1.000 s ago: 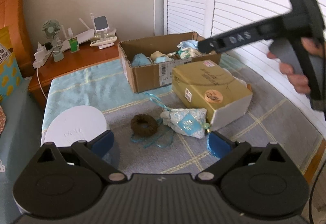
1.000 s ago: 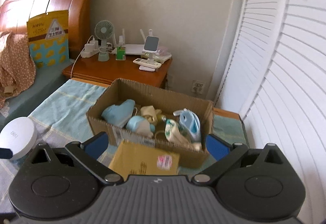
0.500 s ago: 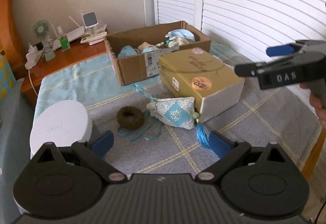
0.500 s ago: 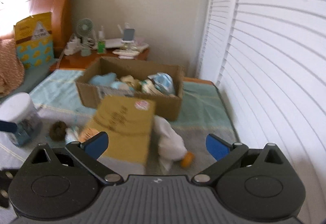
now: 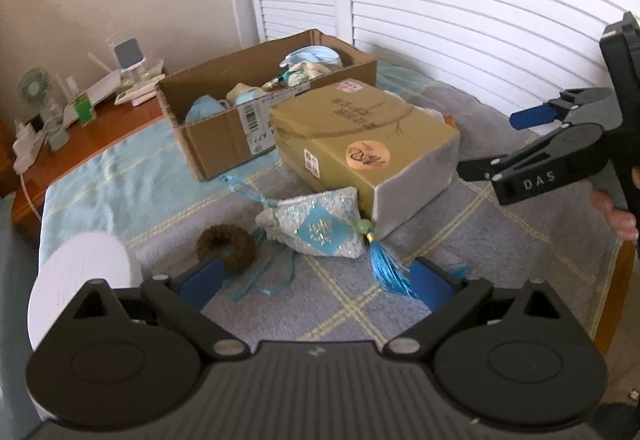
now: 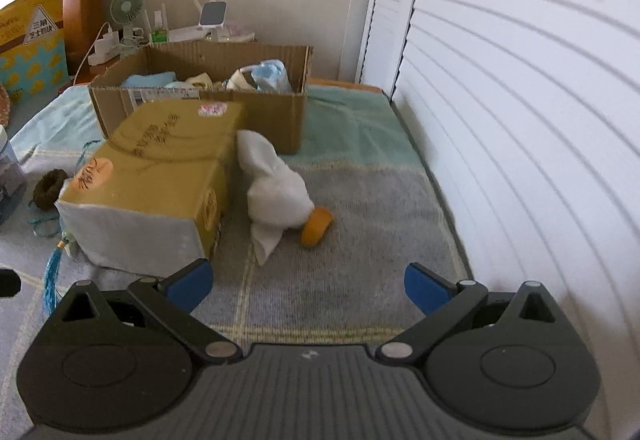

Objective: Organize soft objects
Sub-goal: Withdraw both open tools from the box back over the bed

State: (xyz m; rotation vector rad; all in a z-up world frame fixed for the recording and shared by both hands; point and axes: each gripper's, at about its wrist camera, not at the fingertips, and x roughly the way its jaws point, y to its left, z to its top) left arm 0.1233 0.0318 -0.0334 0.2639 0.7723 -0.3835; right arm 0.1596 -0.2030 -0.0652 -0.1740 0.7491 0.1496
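An open cardboard box (image 5: 224,128) with several soft items in it stands on the blanket; it also shows in the right wrist view (image 6: 200,96). A blue-and-white sachet (image 5: 316,228) with a tassel and a brown ring (image 5: 226,246) lie just ahead of my left gripper (image 5: 316,282), which is open and empty. A white plush duck (image 6: 276,192) with an orange beak lies beside a closed gold box (image 6: 152,176), ahead of my right gripper (image 6: 306,286), which is open and empty. The right gripper also shows at the right of the left wrist view (image 5: 532,128).
The gold box (image 5: 360,144) sits between the sachet and the duck. A white-lidded jar (image 5: 80,280) stands at left. A wooden nightstand (image 5: 80,144) with a fan and gadgets is behind. White louvred doors (image 6: 500,100) run along the right. The blanket's edge (image 5: 616,280) is at right.
My right gripper has pulled back from over the cardboard box and come down low, now facing the duck. My left gripper has shifted closer to the sachet. Both stay open.
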